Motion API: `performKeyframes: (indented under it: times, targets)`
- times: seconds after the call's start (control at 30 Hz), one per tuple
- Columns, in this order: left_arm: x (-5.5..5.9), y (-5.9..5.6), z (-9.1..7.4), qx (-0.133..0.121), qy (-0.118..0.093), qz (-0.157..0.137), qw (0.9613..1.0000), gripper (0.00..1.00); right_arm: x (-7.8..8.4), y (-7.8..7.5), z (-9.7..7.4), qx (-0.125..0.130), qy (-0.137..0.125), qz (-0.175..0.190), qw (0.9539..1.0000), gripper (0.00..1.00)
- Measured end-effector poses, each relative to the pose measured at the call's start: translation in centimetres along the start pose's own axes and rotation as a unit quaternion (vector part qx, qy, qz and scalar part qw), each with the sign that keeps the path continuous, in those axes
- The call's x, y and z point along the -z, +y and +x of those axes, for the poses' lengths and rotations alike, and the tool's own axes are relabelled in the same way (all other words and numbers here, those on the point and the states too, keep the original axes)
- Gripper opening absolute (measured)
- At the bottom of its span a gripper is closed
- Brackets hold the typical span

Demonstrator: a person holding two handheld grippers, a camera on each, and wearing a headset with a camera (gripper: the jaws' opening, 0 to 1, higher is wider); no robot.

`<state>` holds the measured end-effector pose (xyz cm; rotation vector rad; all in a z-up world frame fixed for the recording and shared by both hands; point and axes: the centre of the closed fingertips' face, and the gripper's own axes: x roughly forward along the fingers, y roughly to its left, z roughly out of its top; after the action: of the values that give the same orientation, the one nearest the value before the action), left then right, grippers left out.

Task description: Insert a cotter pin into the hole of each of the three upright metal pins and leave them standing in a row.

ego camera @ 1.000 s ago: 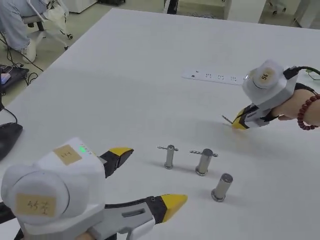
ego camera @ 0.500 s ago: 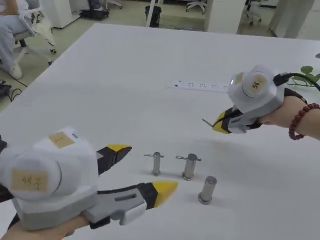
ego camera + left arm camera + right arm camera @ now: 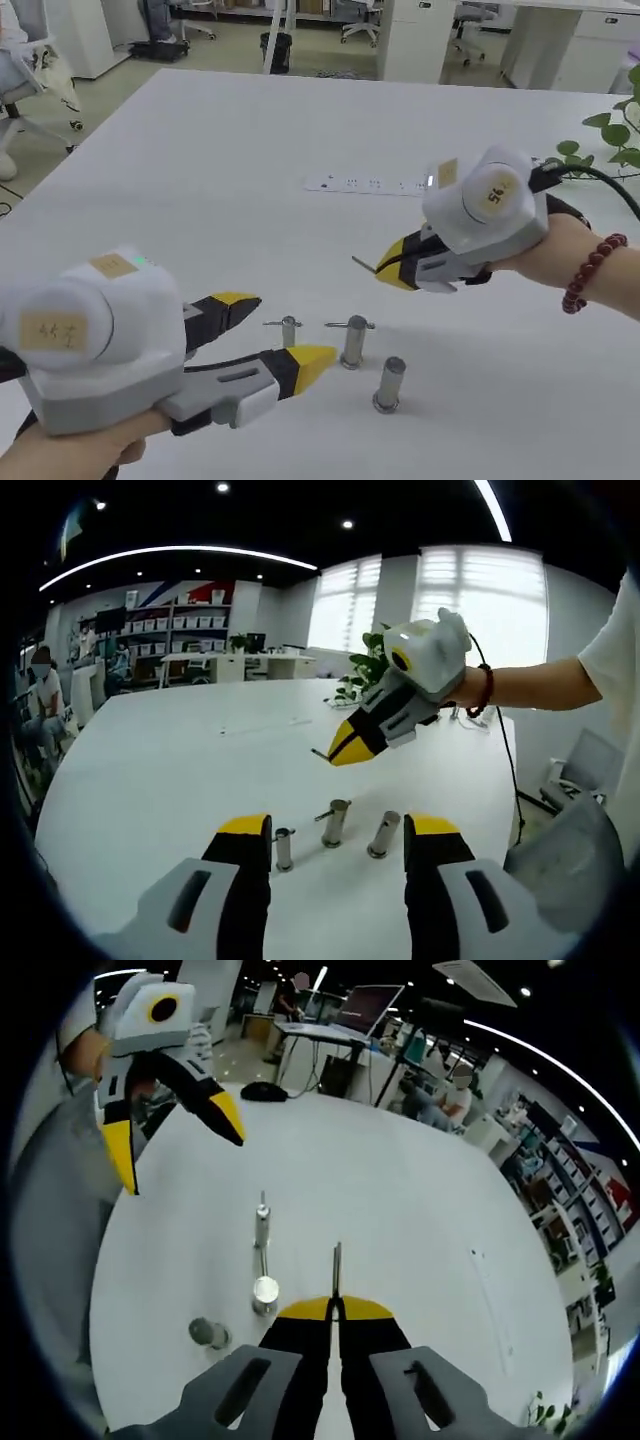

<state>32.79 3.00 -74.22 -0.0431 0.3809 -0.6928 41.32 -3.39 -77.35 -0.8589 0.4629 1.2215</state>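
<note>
On the white table (image 3: 200, 180), three upright metal pins (image 3: 354, 340) stand in a row; two carry cross-pins, the third pin (image 3: 389, 384) is bare. Above them, right gripper (image 3: 392, 272) jaws pinch a cotter pin (image 3: 365, 265), clear of the row. Left gripper (image 3: 278, 328) jaws spread, near the row's left end.

Three metal pins (image 3: 353, 342) in row on table (image 3: 230, 150); power strip (image 3: 365, 185) behind, well apart; plant (image 3: 622, 130) far right.

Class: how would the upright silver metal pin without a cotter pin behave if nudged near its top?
The silver metal pin stands tall on a small base, so probably tips. Round, so likely rolls afterwards. Looks solid: rigid.
</note>
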Motion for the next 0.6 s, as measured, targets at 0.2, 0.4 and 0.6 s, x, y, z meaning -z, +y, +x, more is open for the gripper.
performKeyframes:
  times: [0.2,0.4,0.6]
  targets:
    - [-0.7,0.0,0.4,0.007,-0.003,-0.017,0.9998,0.45,-1.9,2.3,-0.6,-0.012,-0.018,-0.018,0.9996,0.02]
    - [-0.7,0.0,0.6,0.013,0.000,-0.039,0.9991,0.38,-3.0,4.2,-1.0,-0.025,-0.031,-0.026,0.9989,0.02]
    - [-0.7,-0.5,0.7,0.023,0.002,-0.049,0.9985,0.30,-3.9,5.6,-1.4,-0.033,-0.043,-0.035,0.9979,0.02]
